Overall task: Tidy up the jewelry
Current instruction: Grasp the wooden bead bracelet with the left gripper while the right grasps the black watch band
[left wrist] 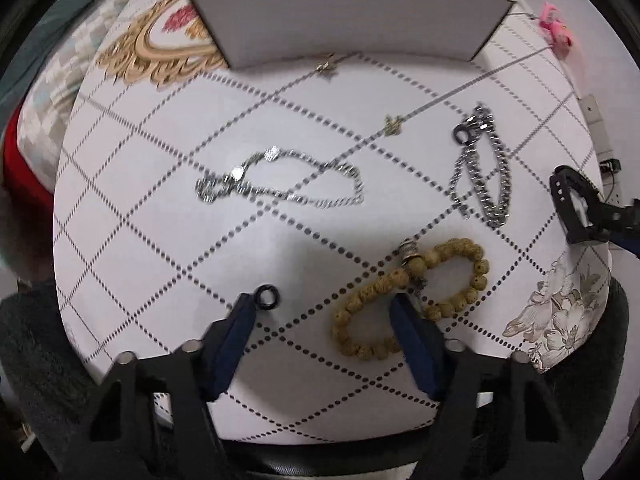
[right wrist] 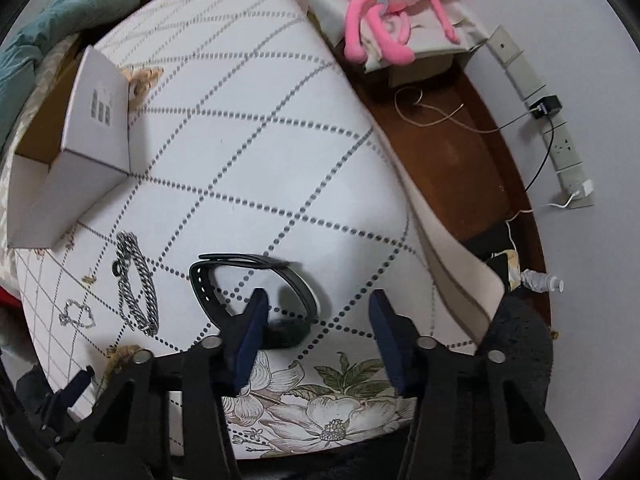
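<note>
Jewelry lies spread over my table, which wears a white cloth with dotted grey diamonds and a flower print at the near corner.

Through the left wrist camera I see a thin silver chain in the middle, a heavier silver chain to its right with a dark ring beside its top end, a tan bead bracelet twisted into a figure eight, and a small black ring. My left tongs stand apart over the cloth, clamped on nothing. The black ring sits just beside the left pad's tip; the right pad's tip overlaps the bracelet, though I cannot tell if it touches. A white cardboard box stands at the far edge; I cannot see into it from here. A black watch strap lies at the right edge.

Through the right wrist camera, my right tongs are also apart, straddling the black strap's near end without pressing on it. The heavy chain lies to the left, the box beyond it, with a brown inside wall showing and its contents hidden. Past the table are a brown floor, a pink plush toy and a power strip against the pale wall.
</note>
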Tool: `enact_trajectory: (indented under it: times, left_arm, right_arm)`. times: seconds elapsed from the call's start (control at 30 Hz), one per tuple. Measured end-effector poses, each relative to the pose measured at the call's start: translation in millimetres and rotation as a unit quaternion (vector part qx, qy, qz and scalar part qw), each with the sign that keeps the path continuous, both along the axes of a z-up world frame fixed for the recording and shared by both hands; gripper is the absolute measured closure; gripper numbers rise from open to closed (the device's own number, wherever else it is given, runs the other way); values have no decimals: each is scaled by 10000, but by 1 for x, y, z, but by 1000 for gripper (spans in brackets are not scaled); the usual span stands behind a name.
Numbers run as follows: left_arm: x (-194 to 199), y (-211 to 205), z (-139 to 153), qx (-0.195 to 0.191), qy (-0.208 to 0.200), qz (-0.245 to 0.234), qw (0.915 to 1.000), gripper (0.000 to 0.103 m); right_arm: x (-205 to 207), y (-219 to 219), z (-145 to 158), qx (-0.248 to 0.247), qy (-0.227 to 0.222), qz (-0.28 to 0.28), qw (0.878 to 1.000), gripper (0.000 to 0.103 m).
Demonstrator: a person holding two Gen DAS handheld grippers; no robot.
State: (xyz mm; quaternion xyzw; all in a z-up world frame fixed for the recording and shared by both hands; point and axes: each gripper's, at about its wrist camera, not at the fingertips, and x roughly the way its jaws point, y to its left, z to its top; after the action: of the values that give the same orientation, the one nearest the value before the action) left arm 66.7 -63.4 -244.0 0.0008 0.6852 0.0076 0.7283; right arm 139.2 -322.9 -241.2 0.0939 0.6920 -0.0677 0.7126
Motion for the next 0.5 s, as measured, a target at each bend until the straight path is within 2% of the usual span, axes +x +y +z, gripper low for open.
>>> enact_trajectory:
  times: [0.03, 0.1, 0.13, 0.17, 0.33, 0.5]
  left_arm:
    - [1, -6, 2, 16, -24, -61, 10000, 58]
    - [0, -9, 9, 46, -41, -213, 9998, 86]
    - [0, -10, 11, 46, -40, -251, 9997, 89]
    - [3, -9, 15, -15, -9, -287, 9996, 96]
    - [9, -9, 26, -79, -60, -455, 9989, 97]
    - [26, -14, 57, -214, -282, -618, 9975, 97]
  right_arm:
    - [-1, 2, -4, 58, 58, 1, 10000, 63]
    - [-3, 4, -12, 150, 161, -12, 9998, 76]
    - [-4, 6, -12, 91, 103, 11, 9999, 80]
    - [-5, 8, -12, 73, 75, 46, 9999, 90]
    - [-15, 17, -10, 163, 34, 112, 9998, 100]
    - [-28, 24, 2, 323, -85, 126, 9994, 100]
